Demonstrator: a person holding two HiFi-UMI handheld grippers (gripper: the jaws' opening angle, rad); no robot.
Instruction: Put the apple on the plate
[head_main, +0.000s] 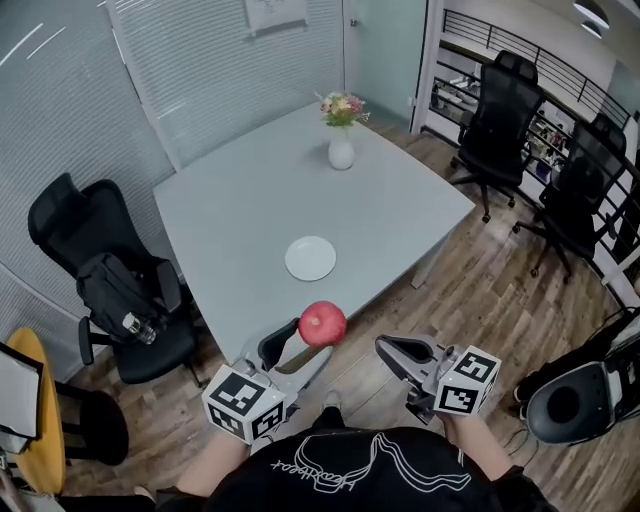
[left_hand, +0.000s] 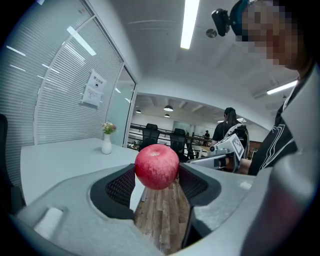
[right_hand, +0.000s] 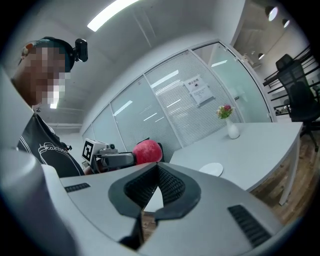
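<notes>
The left gripper is clamped on the red apple, holding it in the air off the table's near edge, apart from the white plate. Beside it the right gripper has its jaws together and holds nothing.

Past the right claw, the apple has its underside hidden behind that claw's grey body; the wall notice is too small to read.

Bright, even light comes from ceiling strips at twelve o'clock; both gripper views warp toward dark rims.
</notes>
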